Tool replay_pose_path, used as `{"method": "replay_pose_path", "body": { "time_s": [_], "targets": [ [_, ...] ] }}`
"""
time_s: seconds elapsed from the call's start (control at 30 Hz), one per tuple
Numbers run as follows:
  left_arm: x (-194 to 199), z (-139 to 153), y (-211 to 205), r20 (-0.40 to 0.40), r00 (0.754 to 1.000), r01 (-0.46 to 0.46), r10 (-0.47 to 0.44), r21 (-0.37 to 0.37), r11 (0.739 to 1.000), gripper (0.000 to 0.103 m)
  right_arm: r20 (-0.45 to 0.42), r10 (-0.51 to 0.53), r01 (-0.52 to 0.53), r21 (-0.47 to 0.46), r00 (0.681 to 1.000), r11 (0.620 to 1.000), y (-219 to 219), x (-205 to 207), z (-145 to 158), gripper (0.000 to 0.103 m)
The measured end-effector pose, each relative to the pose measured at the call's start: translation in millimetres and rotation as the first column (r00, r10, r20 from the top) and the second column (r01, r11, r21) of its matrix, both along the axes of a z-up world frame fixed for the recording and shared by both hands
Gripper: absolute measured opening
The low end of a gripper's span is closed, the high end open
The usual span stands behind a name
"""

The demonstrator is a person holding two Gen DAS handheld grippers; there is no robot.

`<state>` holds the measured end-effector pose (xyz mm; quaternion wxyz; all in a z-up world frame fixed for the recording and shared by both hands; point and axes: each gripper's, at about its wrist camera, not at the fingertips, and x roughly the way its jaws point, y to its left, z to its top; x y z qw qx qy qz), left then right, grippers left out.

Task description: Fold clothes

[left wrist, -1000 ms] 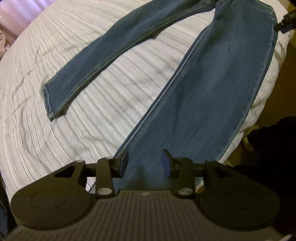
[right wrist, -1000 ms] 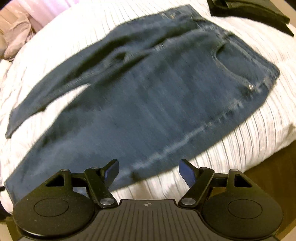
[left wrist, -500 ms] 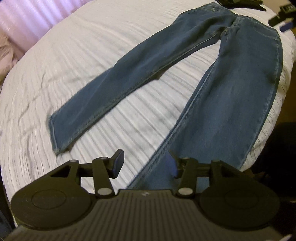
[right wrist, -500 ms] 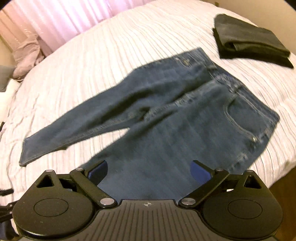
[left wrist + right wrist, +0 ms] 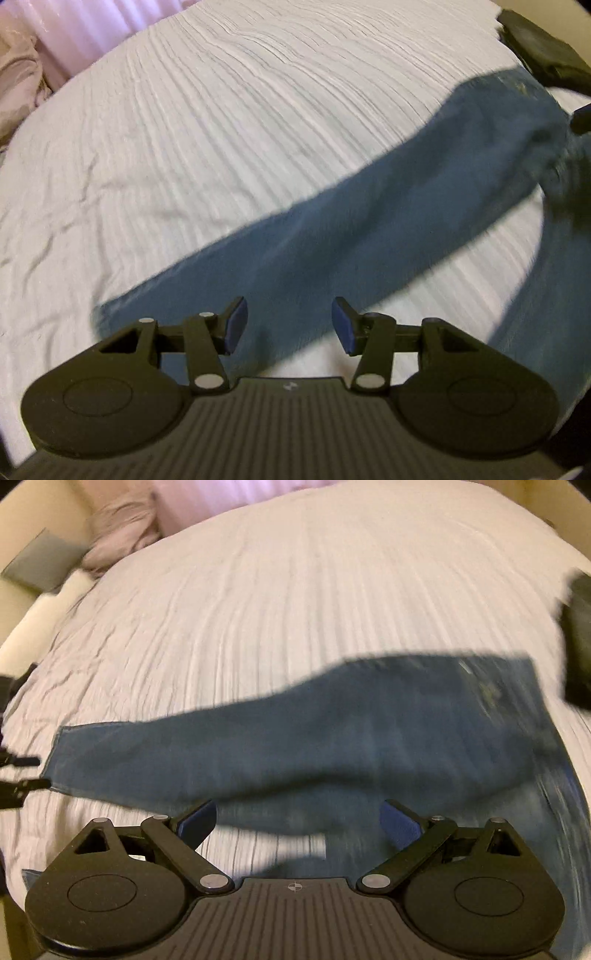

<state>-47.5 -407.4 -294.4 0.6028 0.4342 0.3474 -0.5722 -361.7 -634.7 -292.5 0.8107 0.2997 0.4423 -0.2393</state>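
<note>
We're hovering over the bed (image 5: pixel 229 122) with its ribbed white cover, where the jeans (image 5: pixel 295 738) are lying flat, legs splayed. A dark folded garment (image 5: pixel 543 55) is sitting near the waistband. Our left gripper (image 5: pixel 288 325) is hanging partly spread, the right gripper (image 5: pixel 299 823) spread wide, both pinching nothing.

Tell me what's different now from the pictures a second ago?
Both tongs slid sideways along the bed, off the near trouser leg to above the far leg of the jeans. The right tongs opened wider; the left tongs opened slightly. Nothing was grabbed. The jeans and the dark folded clothes stayed put.
</note>
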Motion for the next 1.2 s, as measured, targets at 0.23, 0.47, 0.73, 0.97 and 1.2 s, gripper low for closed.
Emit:
{"method": "replay_pose_path", "body": {
  "time_s": [0.23, 0.47, 0.73, 0.97, 1.2],
  "targets": [
    [9.2, -59.6, -78.6, -0.096, 0.995, 0.010, -0.004, 0.058, 0.998, 0.045, 0.031, 0.153, -0.154, 0.065, 0.988, 0.986, -43.5, 79.1, -58.6, 0.098],
    [60.8, -90.4, -92.8, -0.137, 0.989, 0.073, -0.051, 0.156, 0.985, 0.069, -0.136, 0.375, -0.387, -0.072, 0.917, 0.919, -81.7, 117.5, -96.6, 0.098],
    [120.6, -69.8, -99.0, -0.356, 0.927, -0.110, 0.121, 0.051, 0.993, 0.060, -0.091, 0.351, -0.354, -0.015, 0.932, 0.935, -116.8, 137.7, -111.9, 0.098],
    [107.8, -110.7, -101.2, 0.011, 0.999, 0.040, -0.042, 0.177, 0.983, 0.065, -0.271, 0.405, -0.443, -0.096, 0.873, 0.892, -107.2, 145.1, -126.4, 0.098],
    [107.3, -114.6, -98.5, 0.108, 0.994, 0.014, -0.029, 0.140, 0.990, 0.072, -0.225, 0.368, -0.406, -0.156, 0.902, 0.901, -123.4, 144.1, -137.0, 0.098]
  ]
}}
